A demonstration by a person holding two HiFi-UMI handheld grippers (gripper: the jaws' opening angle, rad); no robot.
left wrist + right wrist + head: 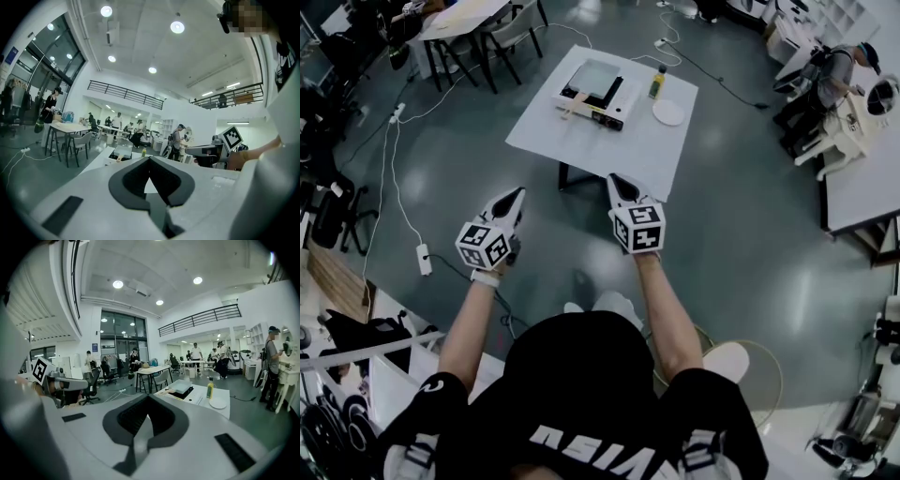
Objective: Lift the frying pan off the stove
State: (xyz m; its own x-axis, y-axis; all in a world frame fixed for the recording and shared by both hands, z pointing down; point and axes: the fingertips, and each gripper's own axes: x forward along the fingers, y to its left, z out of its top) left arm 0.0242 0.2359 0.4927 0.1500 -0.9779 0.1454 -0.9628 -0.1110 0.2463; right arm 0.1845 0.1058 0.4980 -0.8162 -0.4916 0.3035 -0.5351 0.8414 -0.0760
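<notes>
On the grey floor (pixel 741 253) at far left lies a white power strip (pixel 424 260) with its cable. The left claw (pixel 519 192) is held out in front of the person at about waist height. Its jaws are pressed together with nothing between them, as the left gripper view shows (pixel 150 159).

Ahead of both claws and well apart from them stands a white table (pixel 628 155). A black stove (pixel 611 116) sits on the table's far left part. The frying pan (pixel 596 77) rests on top of the stove, and its pale handle points toward the person.

The right claw (pixel 617 178) is level with the left one, and they are near each other without touching. Its jaws are also closed and empty (pixel 149 397).

Right of the stove on the table stand a yellow bottle (pixel 657 82) and, nearer the person, a white plate (pixel 669 112).
</notes>
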